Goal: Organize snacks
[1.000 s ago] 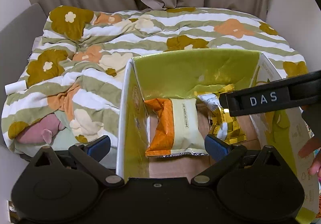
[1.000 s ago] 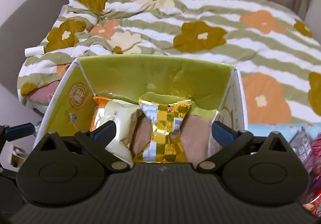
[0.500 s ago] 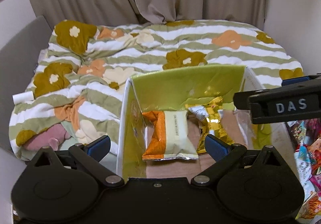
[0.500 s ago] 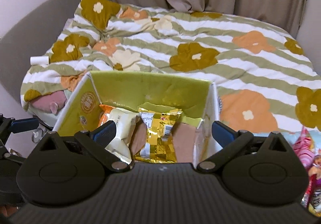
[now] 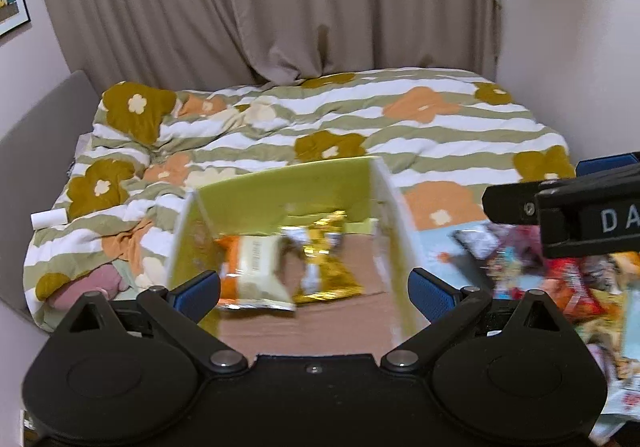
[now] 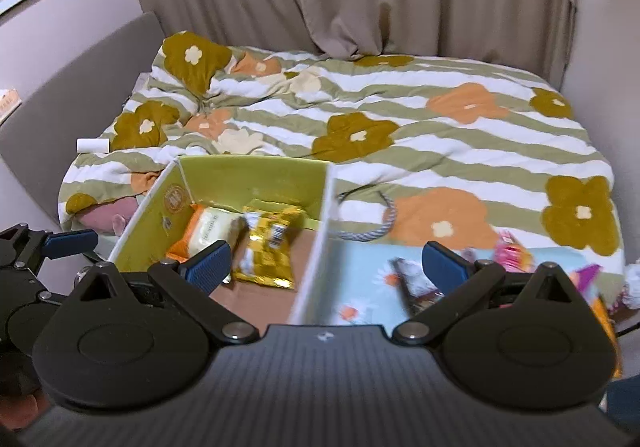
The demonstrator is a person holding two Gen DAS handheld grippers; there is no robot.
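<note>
we see two packets, an orange-white packet (image 6: 208, 233) and a gold packet (image 6: 268, 247), already in the green box (image 6: 256, 177) ahead of our left gripper (image 5: 314, 289); many snacks (image 5: 560, 279) wait right of it. both it and our right gripper (image 6: 326, 261) are spread wide and carry nothing.

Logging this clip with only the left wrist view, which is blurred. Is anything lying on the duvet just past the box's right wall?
Observer: Yes. The right wrist view shows a braided rope loop on the duvet beside the box. I cannot tell whether it is attached.
Reviewer: Is the other tool holding a snack?
Observer: No. The right hand-held gripper is open and empty.
Reviewer: Any marking inside the box?
Observer: A round gold seal on the inner left wall.
</note>
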